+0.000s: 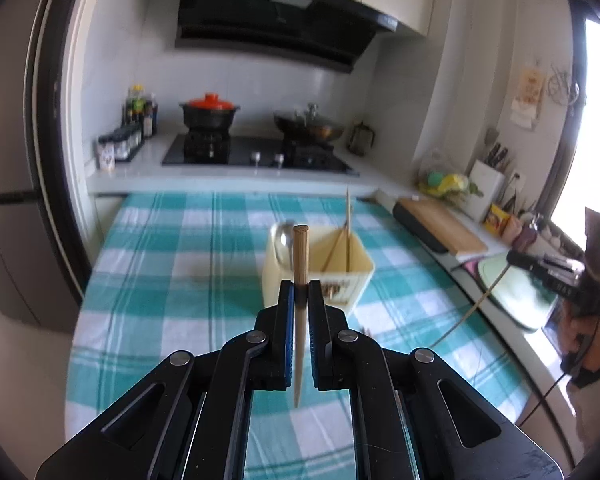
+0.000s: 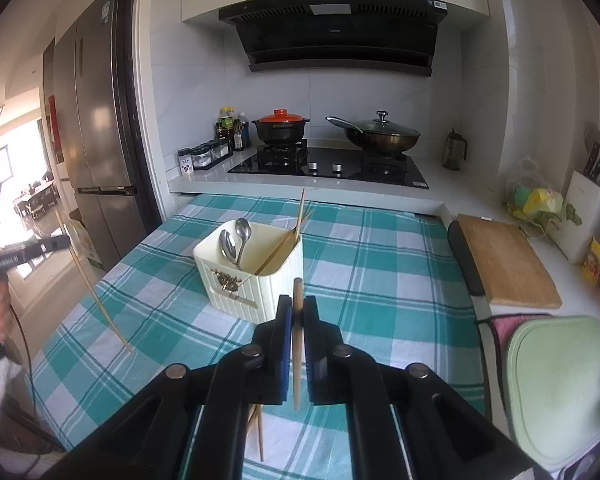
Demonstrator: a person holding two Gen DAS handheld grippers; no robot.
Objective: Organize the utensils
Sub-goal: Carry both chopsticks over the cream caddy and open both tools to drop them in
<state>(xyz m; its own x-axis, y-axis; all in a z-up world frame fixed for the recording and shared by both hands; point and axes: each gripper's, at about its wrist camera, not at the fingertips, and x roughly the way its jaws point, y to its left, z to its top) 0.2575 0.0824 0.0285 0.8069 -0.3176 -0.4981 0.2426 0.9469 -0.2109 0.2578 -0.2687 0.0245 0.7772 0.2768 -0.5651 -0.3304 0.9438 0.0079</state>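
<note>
While two spoons (image 2: 234, 240) and a few chopsticks (image 2: 290, 232) already stand in the cream holder (image 2: 256, 280) on the checked cloth (image 2: 380, 248), the job looks partly done. The left gripper (image 1: 300, 292) is clamped on one chopstick (image 1: 300, 256), the holder at its twelve o'clock; the right gripper (image 2: 297, 306) pinches another chopstick (image 2: 297, 340) — both not yet dropped in. More chopsticks (image 2: 258, 432) lie at its six o'clock.

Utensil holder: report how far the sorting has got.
Done: two metal spoons and some wooden chopsticks stand in the cream ribbed plastic holder. In hand: the left claw and the right claw each grip one chopstick. Left: a pair of chopsticks lies on the teal checked cloth.
</note>
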